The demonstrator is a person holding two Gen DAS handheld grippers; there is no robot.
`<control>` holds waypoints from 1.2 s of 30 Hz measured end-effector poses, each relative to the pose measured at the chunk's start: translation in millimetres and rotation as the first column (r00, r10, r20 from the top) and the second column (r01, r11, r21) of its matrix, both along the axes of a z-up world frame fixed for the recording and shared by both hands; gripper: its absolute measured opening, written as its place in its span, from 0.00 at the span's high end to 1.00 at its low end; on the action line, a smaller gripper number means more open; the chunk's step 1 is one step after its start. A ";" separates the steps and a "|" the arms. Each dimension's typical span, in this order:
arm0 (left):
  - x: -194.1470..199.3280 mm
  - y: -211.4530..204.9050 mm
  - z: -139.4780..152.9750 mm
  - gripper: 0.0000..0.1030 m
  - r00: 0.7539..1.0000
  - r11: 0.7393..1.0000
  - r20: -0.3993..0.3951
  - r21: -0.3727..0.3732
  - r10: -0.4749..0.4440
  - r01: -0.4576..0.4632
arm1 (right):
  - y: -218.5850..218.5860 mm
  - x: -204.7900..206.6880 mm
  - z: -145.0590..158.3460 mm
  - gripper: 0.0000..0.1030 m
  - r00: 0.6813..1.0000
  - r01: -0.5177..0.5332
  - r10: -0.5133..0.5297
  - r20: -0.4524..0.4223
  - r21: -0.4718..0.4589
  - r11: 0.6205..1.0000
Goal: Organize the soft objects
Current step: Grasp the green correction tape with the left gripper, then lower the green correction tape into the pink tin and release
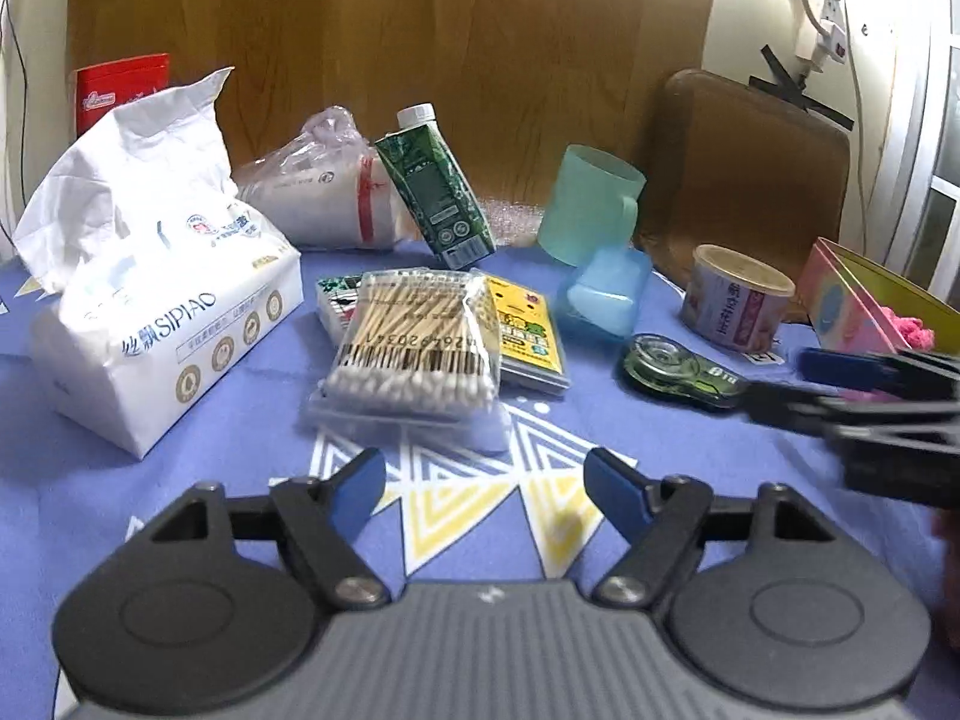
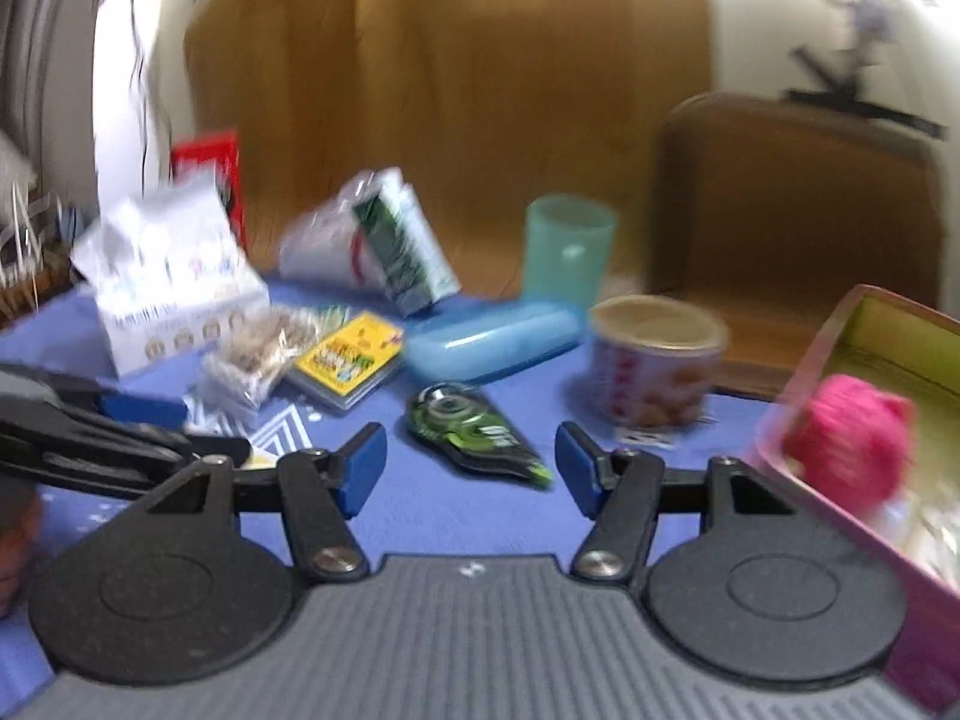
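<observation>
The bag of cotton swabs [image 1: 414, 342] is seen just ahead of the released, empty left gripper [image 1: 485, 495]; the right gripper [image 2: 471, 468] is likewise spread, with nothing held.

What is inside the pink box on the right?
A fuzzy pink ball sits inside the pink box, against its near wall. Something pale lies beside it, too blurred to name. The near wall hides the remaining floor.

Tissue pack [image 1: 162, 312] front reads "SIPIAO". Cotton swab bag [image 1: 414, 336], right of the tissue pack, carries a barcode with upside-down digits, not surely readable. Other labels too blurred.
</observation>
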State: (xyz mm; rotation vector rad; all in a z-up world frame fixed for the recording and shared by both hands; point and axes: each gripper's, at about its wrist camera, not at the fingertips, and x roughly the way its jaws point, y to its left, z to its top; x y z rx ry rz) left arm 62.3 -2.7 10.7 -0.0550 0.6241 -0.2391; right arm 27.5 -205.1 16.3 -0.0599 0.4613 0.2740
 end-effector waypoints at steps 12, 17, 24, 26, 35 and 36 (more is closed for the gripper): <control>-2.1 -3.5 0.8 0.19 0.998 0.996 -0.037 -0.066 -0.059 0.057 | 3.9 28.6 -13.5 0.60 0.982 -0.088 0.082 -0.168 -0.026 0.996; -7.1 -12.4 5.9 0.15 0.975 0.955 -0.103 -0.246 -0.194 0.164 | -2.4 -23.4 -14.7 0.60 0.983 -0.088 0.092 -0.160 0.037 0.995; -15.4 -58.0 10.4 0.34 0.933 0.927 -0.169 -0.263 -0.318 0.268 | -17.7 -69.2 -17.0 0.60 0.985 -0.047 0.079 -0.152 0.202 0.978; -15.4 -64.5 9.7 0.53 0.925 0.920 -0.187 -0.280 -0.332 0.274 | -18.8 -76.4 -17.3 0.60 0.989 -0.038 0.067 -0.133 0.208 0.977; -15.3 -123.2 49.9 0.60 0.892 0.879 -0.119 -0.265 -0.437 0.396 | -48.0 -97.5 1.9 0.60 0.999 0.036 -0.038 0.005 0.211 0.977; -14.2 -135.3 57.5 0.61 0.883 0.869 -0.102 -0.262 -0.458 0.420 | -54.4 -101.5 7.2 0.60 0.997 0.060 -0.069 0.040 0.202 0.978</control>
